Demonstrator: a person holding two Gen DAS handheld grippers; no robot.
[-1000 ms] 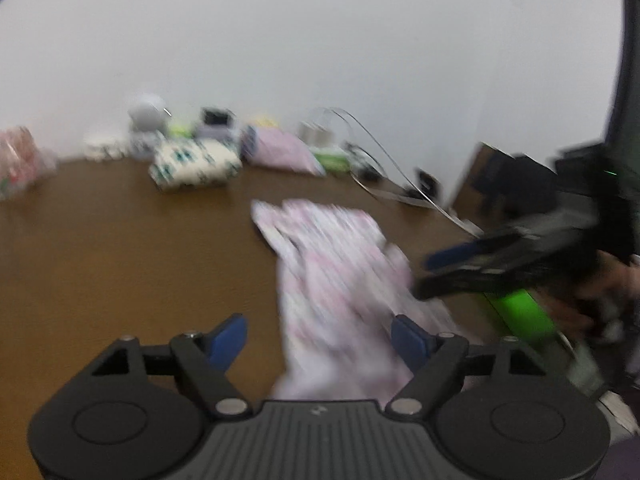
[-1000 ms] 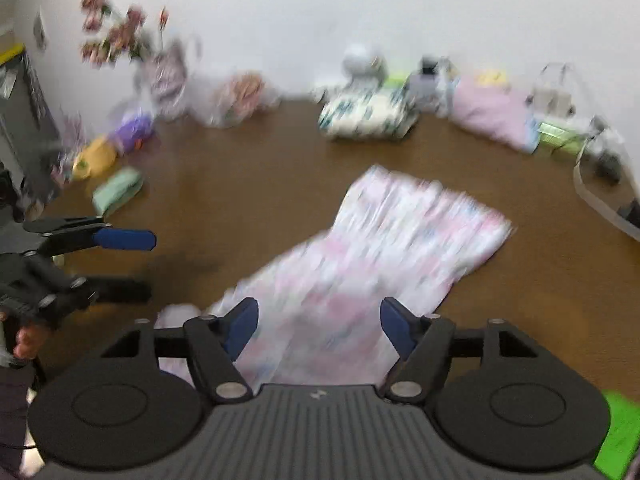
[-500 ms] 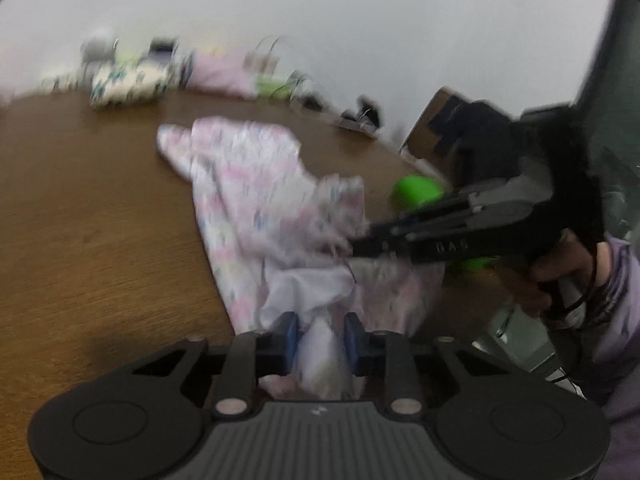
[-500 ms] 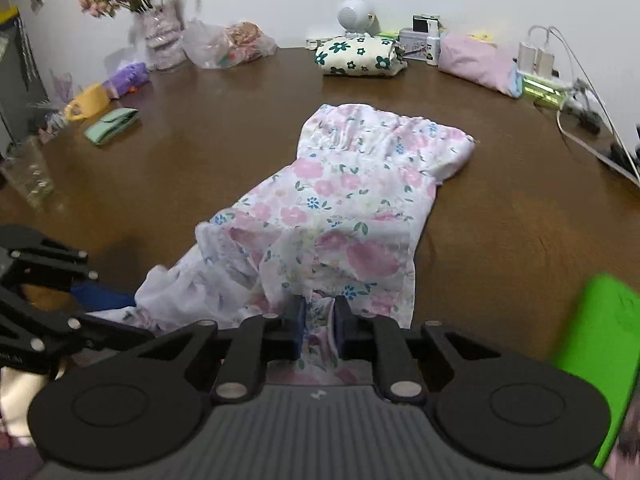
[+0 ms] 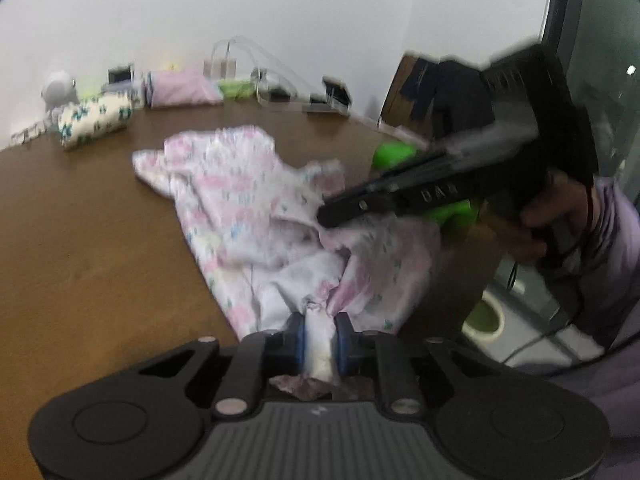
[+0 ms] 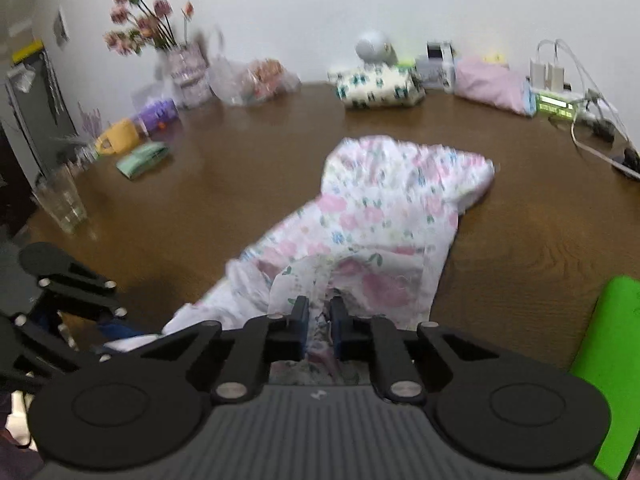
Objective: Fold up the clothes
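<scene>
a: where the brown table [image 6: 248,168] nears its front edge lies item one, floral garment [image 6: 384,216], crumpled, its far end spread flat toward the wall.
b: left gripper [image 5: 319,344]?
a: jaws pressed on a bunched white fold of the garment's near hem. right gripper [image 6: 319,320], jaws pinching another part of that hem, close beside.
b: other entries?
a: folded floral bundle [image 6: 378,88] and pink pouch [image 6: 494,86] by the wall; flower vase [image 6: 188,68], drinking glass [image 6: 62,202], yellow mug [image 6: 118,140] at left; green object [image 6: 604,360] at right, off the cloth.
</scene>
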